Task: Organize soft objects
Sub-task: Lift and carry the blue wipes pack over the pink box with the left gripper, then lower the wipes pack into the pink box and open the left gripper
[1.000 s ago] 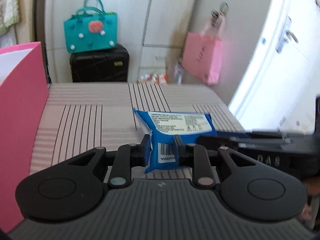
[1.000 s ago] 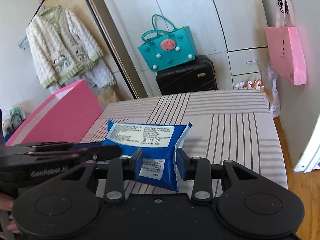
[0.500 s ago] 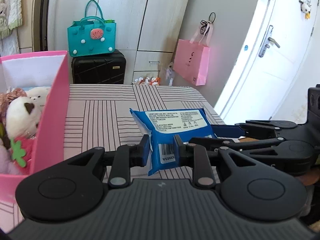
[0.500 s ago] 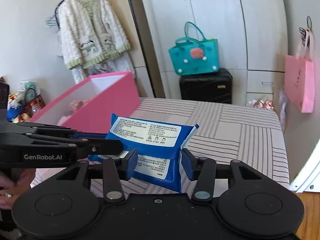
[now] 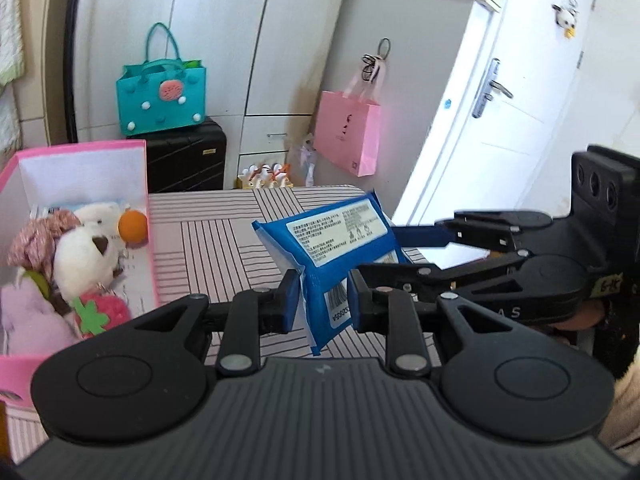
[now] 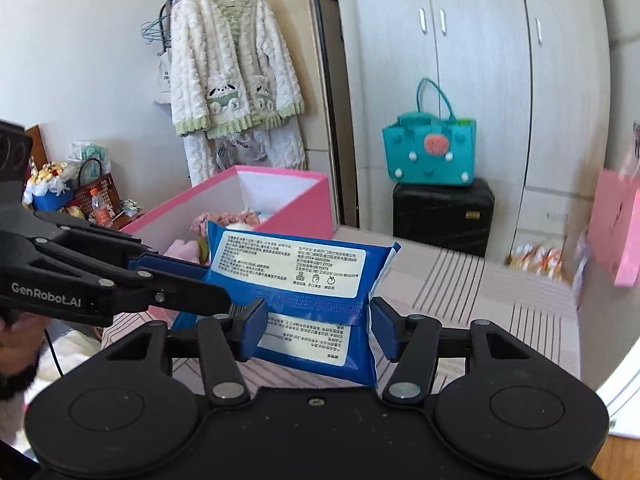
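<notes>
The blue pack of wipes (image 5: 335, 254) hangs in the air above the striped bed (image 5: 216, 248), and I have it from both ends: my left gripper (image 5: 322, 304) pinches the near seam where the barcode is, and my right gripper (image 6: 318, 330) clamps the other end, with the white label (image 6: 290, 262) facing up at me. Both pairs of fingers are closed narrow on the pack, their blue pads pressing into the wrapper on either side, so the pack sags a little between them and sits tilted in the left wrist view. From the left wrist camera my right gripper reaches in from the right side, its tips touching the far edge of the pack; from the right wrist camera the left gripper comes in from the left in the same way. Just beside the pack stands the pink box (image 5: 148, 208) on the bed, open at the top (white inside), and it holds a white plush bear (image 5: 86, 258), an orange ball (image 5: 133, 227), a felt strawberry (image 5: 102, 312) and something lilac and soft (image 5: 28, 320). Beyond the bed a teal bag (image 6: 430, 152) sits on a black suitcase (image 6: 442, 214) against the wardrobe (image 6: 472, 60), a pink paper bag (image 5: 347, 136) hangs near the white door (image 5: 492, 92), and a fluffy jacket (image 6: 234, 64) hangs on a rail.
</notes>
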A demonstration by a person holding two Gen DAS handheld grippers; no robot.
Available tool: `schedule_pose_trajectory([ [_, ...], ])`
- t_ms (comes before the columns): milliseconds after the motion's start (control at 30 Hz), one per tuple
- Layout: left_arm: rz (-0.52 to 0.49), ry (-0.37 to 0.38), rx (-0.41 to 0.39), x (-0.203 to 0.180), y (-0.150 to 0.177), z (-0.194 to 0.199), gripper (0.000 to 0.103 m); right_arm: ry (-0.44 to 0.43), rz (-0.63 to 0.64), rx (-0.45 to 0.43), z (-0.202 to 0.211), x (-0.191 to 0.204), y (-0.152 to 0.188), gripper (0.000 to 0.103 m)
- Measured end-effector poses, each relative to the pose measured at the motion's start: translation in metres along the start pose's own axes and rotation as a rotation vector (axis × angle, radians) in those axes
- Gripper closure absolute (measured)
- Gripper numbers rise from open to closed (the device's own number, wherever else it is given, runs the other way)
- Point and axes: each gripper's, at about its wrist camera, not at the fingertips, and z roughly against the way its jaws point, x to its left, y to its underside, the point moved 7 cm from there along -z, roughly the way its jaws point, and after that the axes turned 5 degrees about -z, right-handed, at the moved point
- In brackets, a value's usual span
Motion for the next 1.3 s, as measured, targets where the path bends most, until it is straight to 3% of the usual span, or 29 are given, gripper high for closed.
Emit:
schedule_pose_trajectory([
  [133,-0.019,0.003,-0.006,0.009,-0.005,0.013,0.08,-0.001,0.056,-0.006,-0.001,0.016,-0.015,0.039],
  [367,-0.034,-0.058,-0.059,0.032,-0.011,0.043,0.08,-0.057,0.116,-0.01,-0.014,0.045,-0.035,0.038],
  [567,0.003,-0.148,-0.071,0.067,-0.011,0.065,0.08,-0.152,0.136,-0.014,-0.037,0.072,-0.05,0.038],
  [667,0.028,-0.214,-0.078,0.09,-0.013,0.075,0.078,-0.201,0.158,-0.024,-0.052,0.085,-0.06,0.049],
  [733,0.055,-0.258,-0.093,0.109,-0.016,0.081,0.077,-0.232,0.142,-0.024,-0.065,0.088,-0.07,0.064],
  [833,0.102,-0.303,-0.096,0.137,-0.018,0.086,0.077,-0.27,0.118,0.009,-0.089,0.095,-0.082,0.075],
  [1067,0.063,-0.449,-0.037,0.174,-0.007,0.072,0.077,-0.326,0.061,0.145,-0.136,0.113,-0.072,0.076],
  [1300,0.119,-0.426,0.049,0.196,0.008,0.047,0.077,-0.267,0.035,0.209,-0.164,0.114,-0.056,0.074],
])
